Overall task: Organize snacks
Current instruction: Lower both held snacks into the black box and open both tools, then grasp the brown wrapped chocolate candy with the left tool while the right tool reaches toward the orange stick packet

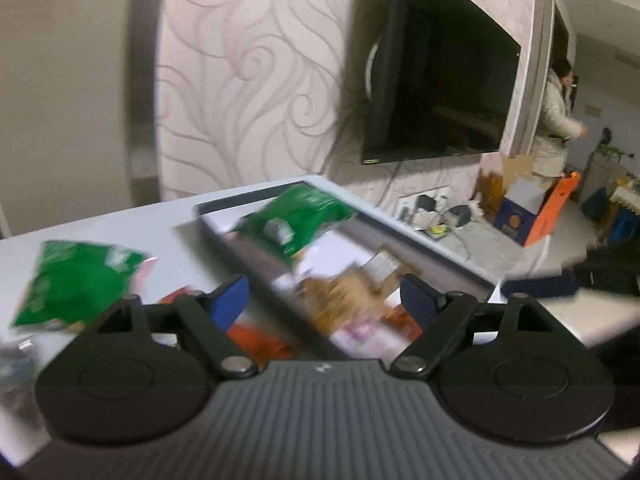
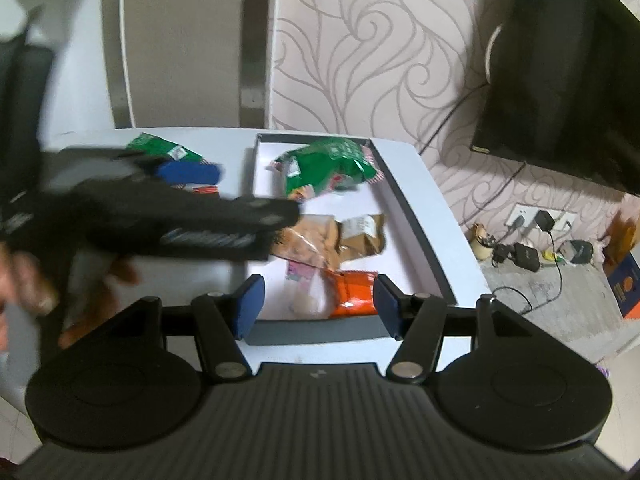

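Note:
A shallow white tray with a dark rim (image 2: 404, 200) sits on the white table (image 2: 420, 160). In it lie a green snack bag (image 2: 332, 164), a brown bag (image 2: 340, 236), a pink-white packet (image 2: 308, 292) and an orange packet (image 2: 352, 292). A second green bag (image 2: 160, 146) lies on the table left of the tray; it also shows in the left wrist view (image 1: 80, 280). My right gripper (image 2: 318, 304) is open and empty above the tray's near end. My left gripper (image 1: 324, 300) is open and empty, blurred, over the tray's left rim (image 1: 256, 256); it shows in the right wrist view (image 2: 188, 172) next to the second green bag.
A patterned wall and a wall-mounted TV (image 1: 440, 80) stand behind the table. Chargers and cables (image 2: 528, 248) lie on the floor to the right. Orange and blue boxes (image 1: 532, 216) stand on the floor, and a person in a white coat (image 1: 556, 120) stands far right.

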`<state>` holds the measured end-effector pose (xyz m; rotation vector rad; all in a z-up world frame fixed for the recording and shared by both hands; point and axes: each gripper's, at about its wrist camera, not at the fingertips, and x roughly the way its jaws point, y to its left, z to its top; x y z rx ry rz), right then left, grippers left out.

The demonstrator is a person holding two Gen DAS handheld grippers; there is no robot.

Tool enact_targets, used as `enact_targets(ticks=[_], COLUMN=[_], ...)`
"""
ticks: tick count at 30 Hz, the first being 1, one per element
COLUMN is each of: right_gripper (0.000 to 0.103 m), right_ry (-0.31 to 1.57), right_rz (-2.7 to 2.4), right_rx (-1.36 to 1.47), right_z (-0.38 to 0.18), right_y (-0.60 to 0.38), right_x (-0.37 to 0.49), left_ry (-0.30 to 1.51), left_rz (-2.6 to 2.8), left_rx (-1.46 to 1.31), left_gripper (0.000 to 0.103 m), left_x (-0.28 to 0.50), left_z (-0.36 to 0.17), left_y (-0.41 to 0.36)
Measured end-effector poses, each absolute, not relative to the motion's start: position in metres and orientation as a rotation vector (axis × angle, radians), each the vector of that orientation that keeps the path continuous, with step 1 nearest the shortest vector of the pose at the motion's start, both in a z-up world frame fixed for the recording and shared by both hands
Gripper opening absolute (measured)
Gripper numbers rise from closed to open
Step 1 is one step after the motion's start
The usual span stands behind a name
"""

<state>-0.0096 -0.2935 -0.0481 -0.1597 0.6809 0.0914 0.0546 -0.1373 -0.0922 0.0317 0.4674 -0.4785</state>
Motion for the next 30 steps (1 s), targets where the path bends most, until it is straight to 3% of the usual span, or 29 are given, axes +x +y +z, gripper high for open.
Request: enact_targets(ticks=[7,10,21,27,30], right_gripper=[0.066,0.066,0.065,0.065,0.065], right_ry=[0.683,0.687,0.691,0.688,0.69], right_rz=[0.154,0.184,0.208,0.162,0.149], right_rx=[-0.174,-0.184,-0.198,-0.184,-0.178], right_z=[-0.052,-0.054,-0.053,-0.049,-0.051], right_y=[-0.26,-0.244,-0.218,-0.233,-0.241], right_x=[-0.004,-0.002,-0.011,-0.016,-0.015], left_ry=[0.492,0.531,0.599,0.661,0.661], left_rz=[-0.334,-0.308,-0.362,-0.4,-0.422], left_rx=[0.025,0.034,0.112,0.111,0.111], left_gripper=[0.084,0.075,0.071,0.048,0.026], left_x=[0.04,0.045,0.087,0.101,0.102], left_z=[-0.107,-0.115,-0.134,-0.145,-0.146], left_y=[-0.073,-0.056,-0.06,-0.065,-0.067])
